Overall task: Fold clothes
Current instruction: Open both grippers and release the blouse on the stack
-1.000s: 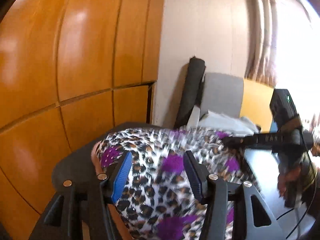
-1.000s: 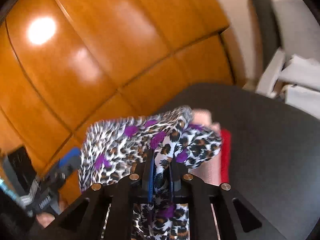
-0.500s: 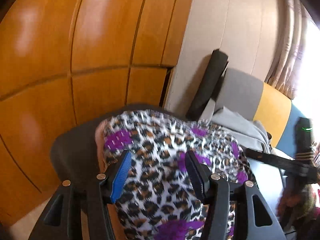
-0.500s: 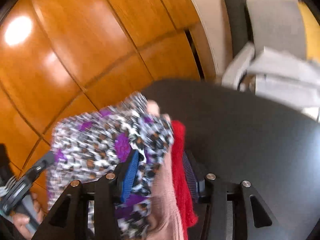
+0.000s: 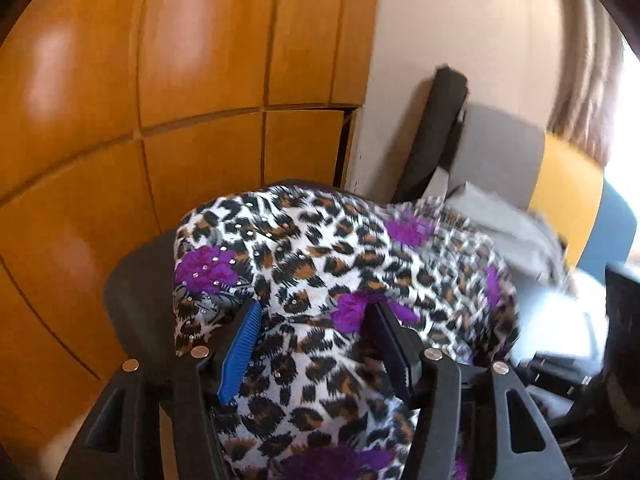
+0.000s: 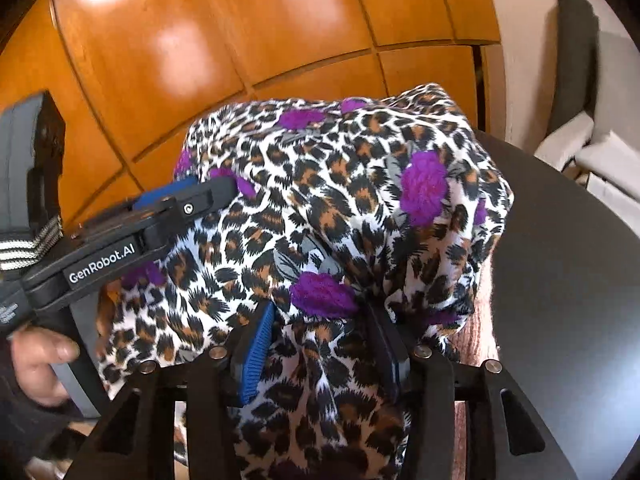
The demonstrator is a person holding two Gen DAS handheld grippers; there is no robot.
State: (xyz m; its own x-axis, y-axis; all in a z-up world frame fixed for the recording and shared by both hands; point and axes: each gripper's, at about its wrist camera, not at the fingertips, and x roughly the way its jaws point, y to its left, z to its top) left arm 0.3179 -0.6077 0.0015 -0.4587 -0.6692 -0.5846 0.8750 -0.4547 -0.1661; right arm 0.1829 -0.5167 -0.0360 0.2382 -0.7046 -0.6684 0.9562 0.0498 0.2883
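Observation:
A leopard-print garment with purple flowers (image 5: 328, 264) lies heaped on a dark round table (image 5: 136, 280). It also fills the right wrist view (image 6: 340, 208). My left gripper (image 5: 316, 320) is open, its jaws wide apart with the cloth lying between and under them. My right gripper (image 6: 324, 320) is open too, over the garment's near part. The left gripper also shows from the side in the right wrist view (image 6: 188, 196), its tip on the cloth's left edge. A pink knitted garment (image 6: 484, 328) peeks out under the leopard cloth on the right.
Orange wooden cabinet panels (image 5: 180, 100) stand close behind the table. A dark rolled mat (image 5: 436, 128) leans on the wall by a grey, yellow and blue sofa (image 5: 560, 184) with pale cloth (image 5: 504, 224) on it. The dark table top (image 6: 560, 280) extends right.
My right gripper opened and let go of the leopard cloth, then moved left over the heap. The red and pink garments are now mostly covered. The left gripper stayed open.

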